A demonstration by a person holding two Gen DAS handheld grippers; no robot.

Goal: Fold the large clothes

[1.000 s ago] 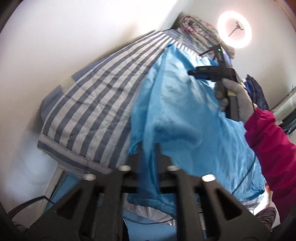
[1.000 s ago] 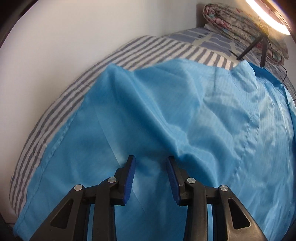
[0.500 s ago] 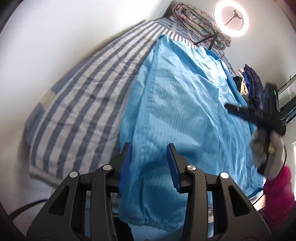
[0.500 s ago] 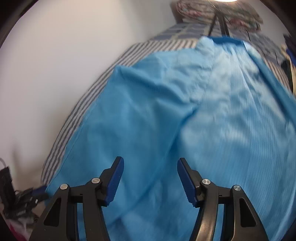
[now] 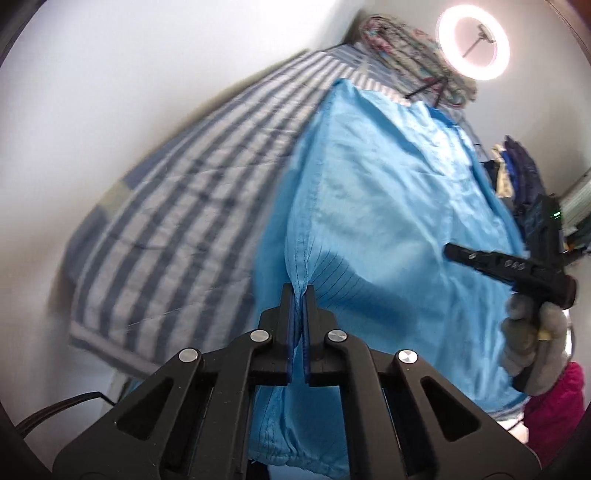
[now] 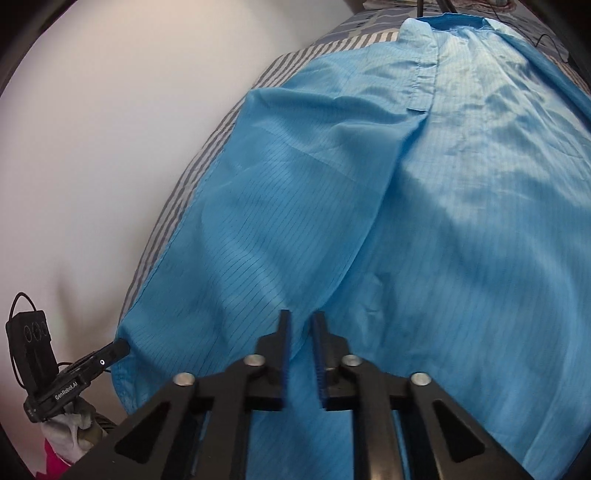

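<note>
A home bedroom: a bed with a striped quilt against a white wall, folded bedding, a ring light.

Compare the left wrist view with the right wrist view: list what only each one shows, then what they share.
Left wrist only: ring light, floral bundle, dark clothes pile, and the left gripper shut on the garment's seam. Right wrist only: the garment's collar, and the right gripper with a narrow gap between its fingers. Both: blue garment, striped bedding, white wall.
</note>
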